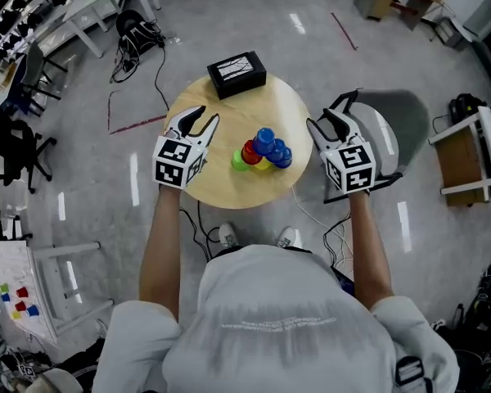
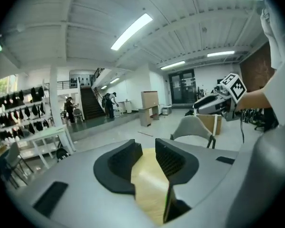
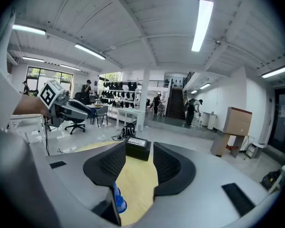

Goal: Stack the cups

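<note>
On the round wooden table (image 1: 229,182) the cups (image 1: 263,151) sit bunched near the middle: blue ones (image 1: 272,147) piled highest, with a red cup (image 1: 250,152), a green cup (image 1: 240,163) and a yellow cup (image 1: 262,165) pressed against them. A black box (image 1: 236,74) rests at the table's far edge. The left gripper (image 1: 203,121) hangs over the table's left side, its jaws apart with only bare wood showing between them. The right gripper (image 1: 321,124) hangs at the table's right edge, jaws likewise apart and holding nothing; its own view catches a blue cup (image 3: 118,201) just beside its left jaw. A grey chair (image 1: 386,137) stands beyond the right gripper.
</note>
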`<state>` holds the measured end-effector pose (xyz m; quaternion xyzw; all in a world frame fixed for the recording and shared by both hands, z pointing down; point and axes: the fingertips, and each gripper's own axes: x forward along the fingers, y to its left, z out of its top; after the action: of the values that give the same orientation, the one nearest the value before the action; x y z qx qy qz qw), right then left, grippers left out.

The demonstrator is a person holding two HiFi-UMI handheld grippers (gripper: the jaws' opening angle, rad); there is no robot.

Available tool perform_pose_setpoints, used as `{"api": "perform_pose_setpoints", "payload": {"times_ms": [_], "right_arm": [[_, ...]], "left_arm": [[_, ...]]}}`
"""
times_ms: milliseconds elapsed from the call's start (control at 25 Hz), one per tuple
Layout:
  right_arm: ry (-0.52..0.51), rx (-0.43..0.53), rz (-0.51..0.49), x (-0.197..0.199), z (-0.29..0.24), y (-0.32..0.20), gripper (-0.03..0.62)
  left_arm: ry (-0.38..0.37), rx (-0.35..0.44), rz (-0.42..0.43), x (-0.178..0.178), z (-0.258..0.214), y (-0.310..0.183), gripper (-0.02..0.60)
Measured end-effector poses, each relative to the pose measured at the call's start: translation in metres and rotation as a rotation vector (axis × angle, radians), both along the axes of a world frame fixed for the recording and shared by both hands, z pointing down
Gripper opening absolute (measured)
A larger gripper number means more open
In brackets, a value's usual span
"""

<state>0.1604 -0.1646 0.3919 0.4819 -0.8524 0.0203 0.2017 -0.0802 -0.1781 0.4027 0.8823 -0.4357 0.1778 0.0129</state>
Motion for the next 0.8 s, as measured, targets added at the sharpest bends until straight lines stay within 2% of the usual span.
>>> {"api": "perform_pose_setpoints", "payload": {"times_ms": [120, 280, 440, 800], "right_arm": [[0.006, 0.058, -0.012, -0.005, -0.025, -0.006, 0.167], [0.024, 0.142, -0.029, -0.014, -0.056, -0.008, 0.043], [-0.006, 0.195, -0.042, -0.023, -0.086, -0.008, 0.028], [-0.001, 0.250, -0.052, -0.036, -0.117, -0.004, 0.026]], "left_arm": [[-0.056, 0.061, -0.021, -0.007, -0.024, -0.002, 0.116], [-0.019, 0.147, -0.052, -0.012, -0.060, 0.000, 0.042], [0.002, 0.229, -0.047, -0.009, -0.095, 0.002, 0.020], [0.006, 0.285, -0.017, 0.001, -0.126, 0.008, 0.020]]}}
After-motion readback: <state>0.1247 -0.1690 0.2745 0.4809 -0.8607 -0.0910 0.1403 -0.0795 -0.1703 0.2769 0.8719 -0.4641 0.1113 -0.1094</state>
